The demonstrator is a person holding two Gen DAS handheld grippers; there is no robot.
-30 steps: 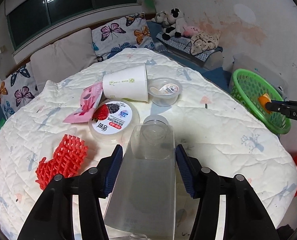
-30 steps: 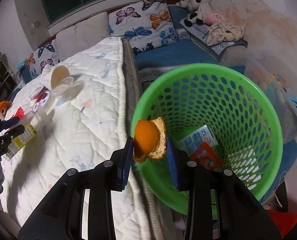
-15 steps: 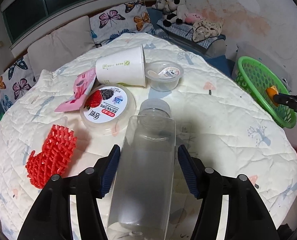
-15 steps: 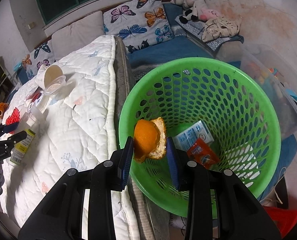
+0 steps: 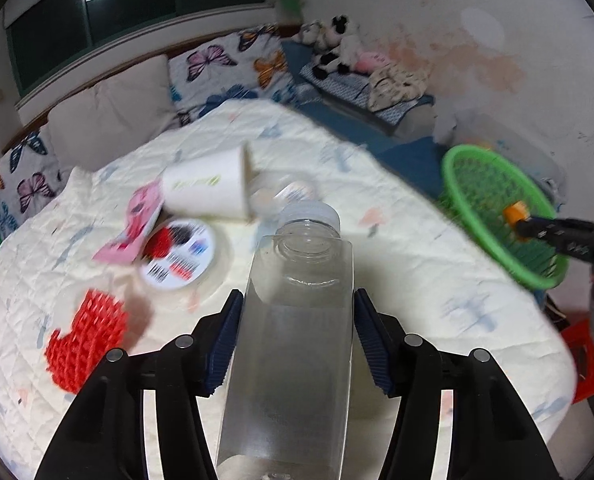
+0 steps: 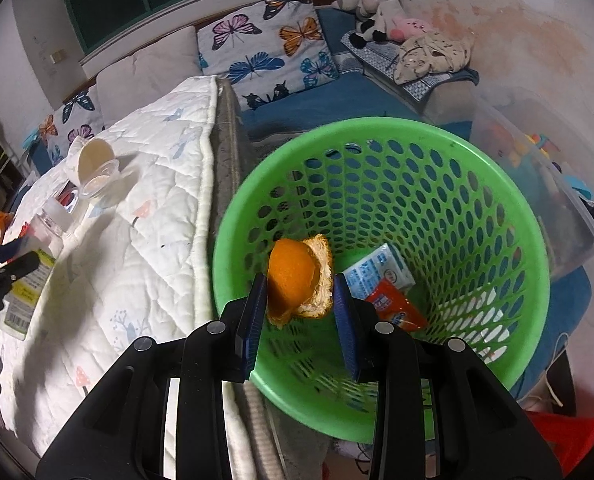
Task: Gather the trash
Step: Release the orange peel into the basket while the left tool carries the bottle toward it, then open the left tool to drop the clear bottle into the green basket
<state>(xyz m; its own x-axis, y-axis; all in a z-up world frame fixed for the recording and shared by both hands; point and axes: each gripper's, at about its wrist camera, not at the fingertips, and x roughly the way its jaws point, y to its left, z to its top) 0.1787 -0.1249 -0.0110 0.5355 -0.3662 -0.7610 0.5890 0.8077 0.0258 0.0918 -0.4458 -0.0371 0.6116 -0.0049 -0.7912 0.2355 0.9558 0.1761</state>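
Bottle (image 5: 297, 320) lifted, neck pointing away, left tongs (image 5: 297, 336) closing.

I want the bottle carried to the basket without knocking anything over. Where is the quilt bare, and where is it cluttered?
Bare: the quilt from the clear bottle across to the green basket. Crowded: beyond and beside the bottle lie the paper cup, round lidded tub, pink wrapper and red foam net, close together.

The green basket (image 6: 381, 280) stands open-topped, with 2 packets (image 6: 381, 280) lying at 3 o'clock on its floor. On the quilt (image 5: 397, 256), the stretch toward 2 o'clock is bare; a paper cup (image 5: 209, 192), round tub (image 5: 179, 254) and red mesh (image 5: 85, 344) crowd 10 o'clock.
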